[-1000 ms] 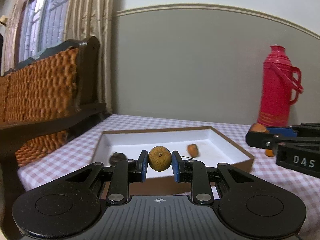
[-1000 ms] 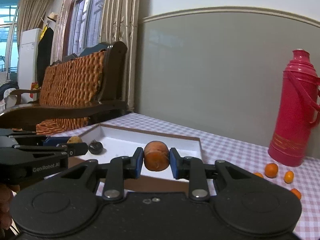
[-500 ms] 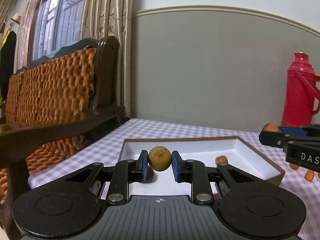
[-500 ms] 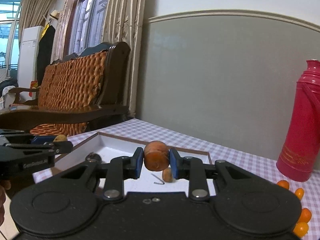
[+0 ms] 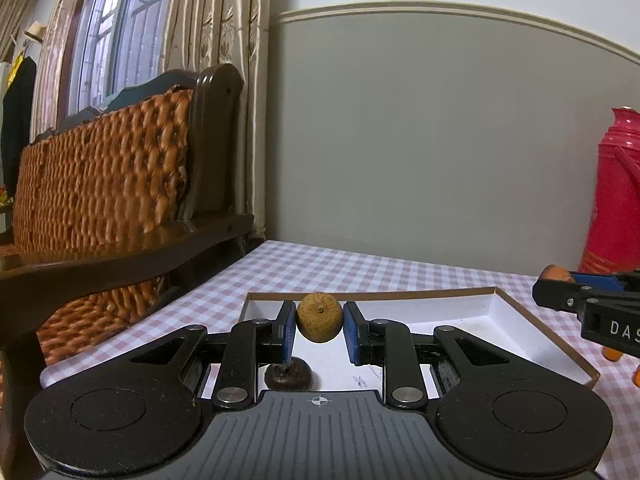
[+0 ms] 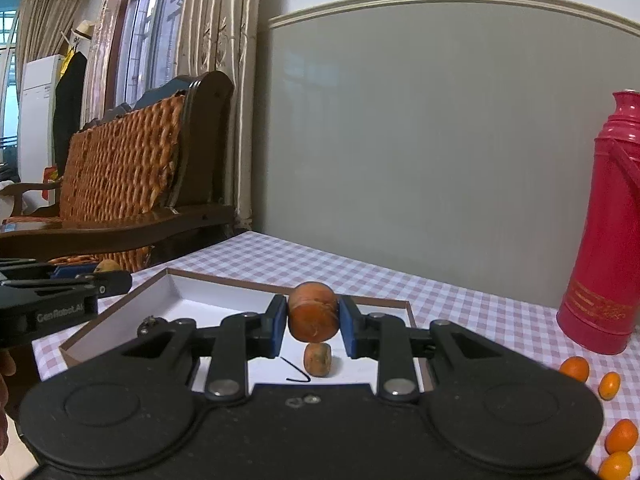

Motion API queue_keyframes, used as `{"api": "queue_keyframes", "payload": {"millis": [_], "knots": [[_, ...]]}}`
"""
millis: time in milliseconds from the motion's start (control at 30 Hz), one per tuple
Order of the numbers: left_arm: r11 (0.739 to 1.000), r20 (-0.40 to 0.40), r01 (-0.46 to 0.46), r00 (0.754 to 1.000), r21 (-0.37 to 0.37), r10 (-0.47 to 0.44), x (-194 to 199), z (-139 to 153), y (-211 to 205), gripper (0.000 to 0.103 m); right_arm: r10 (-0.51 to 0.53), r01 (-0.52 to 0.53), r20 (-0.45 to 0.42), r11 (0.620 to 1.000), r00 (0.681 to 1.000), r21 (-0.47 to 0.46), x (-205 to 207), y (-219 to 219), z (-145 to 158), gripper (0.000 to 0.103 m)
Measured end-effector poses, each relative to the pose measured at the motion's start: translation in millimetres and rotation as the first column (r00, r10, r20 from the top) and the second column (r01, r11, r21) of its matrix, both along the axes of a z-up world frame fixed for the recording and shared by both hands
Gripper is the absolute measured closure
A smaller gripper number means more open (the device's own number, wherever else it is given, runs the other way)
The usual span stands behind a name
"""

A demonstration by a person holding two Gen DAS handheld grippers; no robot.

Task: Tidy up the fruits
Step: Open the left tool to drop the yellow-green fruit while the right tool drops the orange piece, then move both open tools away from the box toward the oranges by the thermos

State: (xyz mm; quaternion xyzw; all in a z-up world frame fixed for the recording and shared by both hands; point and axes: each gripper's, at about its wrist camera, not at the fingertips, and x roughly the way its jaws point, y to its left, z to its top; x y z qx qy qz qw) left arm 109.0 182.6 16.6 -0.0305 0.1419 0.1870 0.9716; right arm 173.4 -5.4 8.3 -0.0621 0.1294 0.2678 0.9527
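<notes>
Checked tablecloth (image 5: 360,272), white tray (image 5: 480,316), red thermos (image 6: 604,240), wicker chair (image 5: 100,176)

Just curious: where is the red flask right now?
The red flask stands upright at the right edge of both views, on the checked tablecloth near the wall, behind the small oranges.

Round tan fruit (image 5: 319,318) and orange chunk (image 6: 313,317) held aloft above the white tray (image 5: 504,322); dark fruit (image 5: 287,375) lies inside.
</notes>
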Motion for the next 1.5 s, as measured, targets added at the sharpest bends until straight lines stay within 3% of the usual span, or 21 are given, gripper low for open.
{"api": "queue_keyframes", "payload": {"millis": [667, 900, 933, 967, 1000, 1033, 1100, 1500], "knots": [[0.996, -0.044, -0.058, 0.997, -0.063, 0.056, 43, -10, 39, 0.077, -0.040, 0.038, -0.092, 0.999, 0.995, -0.020, 57, 6, -14, 0.083], [0.997, -0.073, -0.066, 0.995, -0.044, 0.062, 54, -18, 44, 0.077, -0.055, 0.051, -0.128, 0.998, 0.990, -0.029, 81, 9, -14, 0.083], [0.996, -0.078, -0.080, 0.994, -0.030, 0.077, 54, -19, 43, 0.071, -0.061, 0.054, -0.137, 0.997, 0.989, -0.052, 85, 11, -15, 0.079], [0.995, -0.074, -0.097, 0.993, -0.017, 0.095, 53, -19, 43, 0.031, -0.079, 0.068, -0.141, 0.995, 0.987, -0.076, 88, 13, -17, 0.059], [0.994, -0.055, -0.113, 0.992, -0.007, 0.112, 51, -19, 43, 0.005, -0.095, 0.086, -0.128, 0.994, 0.987, -0.073, 88, 12, -18, 0.018], [0.992, -0.015, -0.123, 0.992, 0.005, 0.123, 47, -18, 43, 0.000, -0.112, 0.108, -0.093, 0.993, 0.989, -0.043, 84, 9, -18, 0.005], [0.994, -0.007, -0.113, 0.994, -0.001, 0.113, 48, -16, 45, 0.000, -0.115, 0.114, -0.064, 0.993, 0.991, -0.020, 80, 6, -19, 0.006], [0.996, -0.016, -0.088, 0.996, 0.002, 0.088, 46, -17, 38, 0.000, -0.097, 0.096, -0.093, 0.995, 0.991, -0.019, 78, 4, -18, 0.006]]}}
